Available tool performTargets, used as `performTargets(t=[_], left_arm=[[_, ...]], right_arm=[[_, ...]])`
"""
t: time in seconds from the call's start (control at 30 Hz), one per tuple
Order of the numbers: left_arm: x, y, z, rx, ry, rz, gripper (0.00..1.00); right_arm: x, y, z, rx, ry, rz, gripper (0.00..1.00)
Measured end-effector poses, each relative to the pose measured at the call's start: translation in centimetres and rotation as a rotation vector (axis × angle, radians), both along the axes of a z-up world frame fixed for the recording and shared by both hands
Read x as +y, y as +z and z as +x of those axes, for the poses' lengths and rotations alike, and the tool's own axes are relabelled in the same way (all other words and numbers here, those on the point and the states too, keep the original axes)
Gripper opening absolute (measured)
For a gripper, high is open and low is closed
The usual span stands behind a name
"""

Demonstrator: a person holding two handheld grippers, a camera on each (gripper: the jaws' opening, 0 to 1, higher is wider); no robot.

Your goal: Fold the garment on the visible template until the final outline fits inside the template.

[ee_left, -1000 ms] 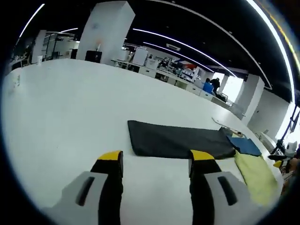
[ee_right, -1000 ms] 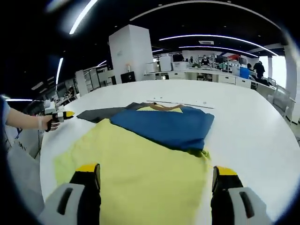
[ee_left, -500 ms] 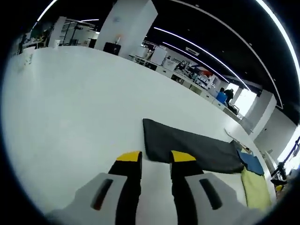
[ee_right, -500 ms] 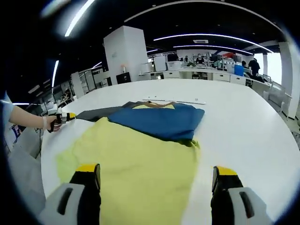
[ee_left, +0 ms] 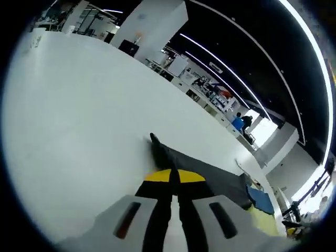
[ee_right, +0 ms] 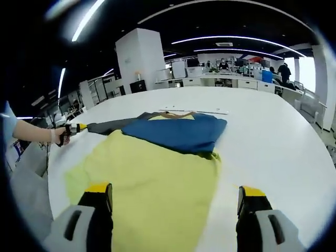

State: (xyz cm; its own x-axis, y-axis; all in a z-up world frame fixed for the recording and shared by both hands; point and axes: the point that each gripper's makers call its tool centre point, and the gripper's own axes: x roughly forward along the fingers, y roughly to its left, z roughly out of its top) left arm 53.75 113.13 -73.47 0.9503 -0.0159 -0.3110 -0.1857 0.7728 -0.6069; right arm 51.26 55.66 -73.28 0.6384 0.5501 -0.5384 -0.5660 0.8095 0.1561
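A dark grey garment (ee_left: 215, 173) lies flat on the white table (ee_left: 79, 105), its near corner raised a little. My left gripper (ee_left: 174, 176) is shut on that garment's near edge. In the right gripper view the left gripper (ee_right: 75, 127) holds the end of the dark grey garment (ee_right: 113, 126) at the far left. A blue garment (ee_right: 178, 134) lies on a yellow-green cloth (ee_right: 152, 178), which spreads toward my right gripper (ee_right: 176, 190). The right gripper is open just above the yellow-green cloth's near part, with nothing between its jaws. The blue garment (ee_left: 260, 198) and the yellow-green cloth (ee_left: 262, 223) lie past the dark one.
A thin pale strip (ee_right: 194, 111) lies on the table behind the garments. A person's hand (ee_right: 60, 135) holds the left gripper near the table's left edge. Bare white table (ee_right: 273, 136) stretches to the right. Desks, a white pillar and people stand far behind.
The left gripper's jaws went from wide open to shut as it moved onto the dark grey garment's edge, whose corner now lifts. The right gripper stays open over the yellow-green cloth.
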Motion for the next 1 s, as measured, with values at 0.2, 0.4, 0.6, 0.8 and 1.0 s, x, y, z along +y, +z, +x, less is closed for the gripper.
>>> performTargets(t=[0.2, 0.4, 0.6, 0.8, 1.0], left_arm=[[-4.8, 3.3, 2.8, -0.065, -0.148, 0.001, 0.00], [-10.2, 5.0, 4.9, -0.092, -0.271, -0.001, 0.00], [-15.9, 5.4, 7.0, -0.098, -0.357, -0.042, 0.00], [-21.2, 5.6, 8.4, -0.097, -0.434, -0.073, 0.00], [-25.8, 5.9, 9.4, -0.087, -0.490, -0.133, 0.00]], right_arm=[[-0.2, -0.2, -0.1, 0.003, 0.002, -0.005, 1.00], [-0.2, -0.3, -0.2, 0.009, -0.006, 0.018, 1.00], [-0.8, -0.6, -0.4, 0.015, -0.022, 0.031, 0.99], [-1.5, -1.0, -0.5, 0.027, -0.035, 0.035, 0.99], [-1.9, -1.3, -0.6, 0.036, -0.055, 0.058, 0.99]])
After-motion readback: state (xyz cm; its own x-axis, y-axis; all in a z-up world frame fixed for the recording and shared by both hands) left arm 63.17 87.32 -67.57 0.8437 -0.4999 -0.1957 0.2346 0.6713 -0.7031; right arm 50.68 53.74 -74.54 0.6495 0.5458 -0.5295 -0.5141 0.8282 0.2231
